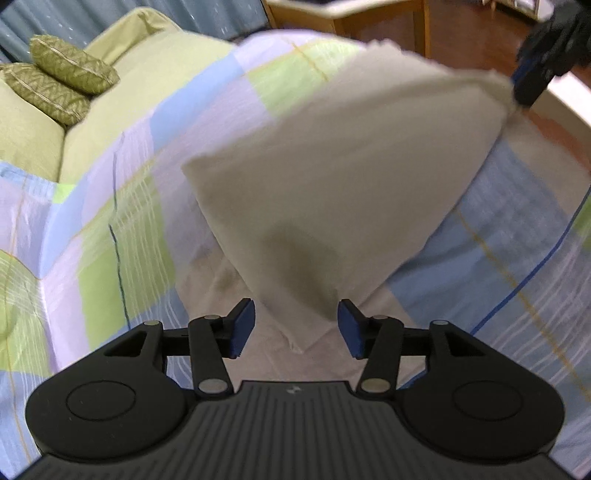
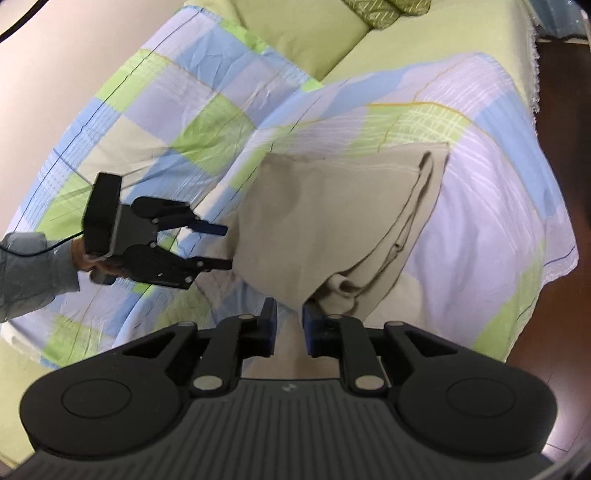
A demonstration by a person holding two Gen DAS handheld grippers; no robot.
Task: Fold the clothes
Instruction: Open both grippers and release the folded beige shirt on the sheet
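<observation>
The left gripper (image 1: 296,325) had its blue-padded fingers (image 1: 242,326) spread wide apart, a hanging point of the beige garment (image 1: 332,177) sitting between them without either pad touching it. The right wrist view confirmed this from the side: at middle left of the frame the left gripper (image 2: 218,246) stood with its fingers parted, just at the cloth's edge.

The right gripper (image 2: 289,325) had its fingers nearly together, pinching a bunched corner of the garment (image 2: 332,221) at bottom centre of its own frame. In the left wrist view it showed only as a dark blur at the upper right, holding the cloth's far corner (image 1: 528,79).

The garment hung stretched between that raised corner and the bed, above a checked bedsheet (image 1: 110,206) of blue, green and lilac. Only the right view showed the folded layers and a rolled hem along the cloth's right side. Only the left view showed two patterned green cushions (image 1: 59,77) at upper left and wooden furniture (image 1: 369,18) along the top.
</observation>
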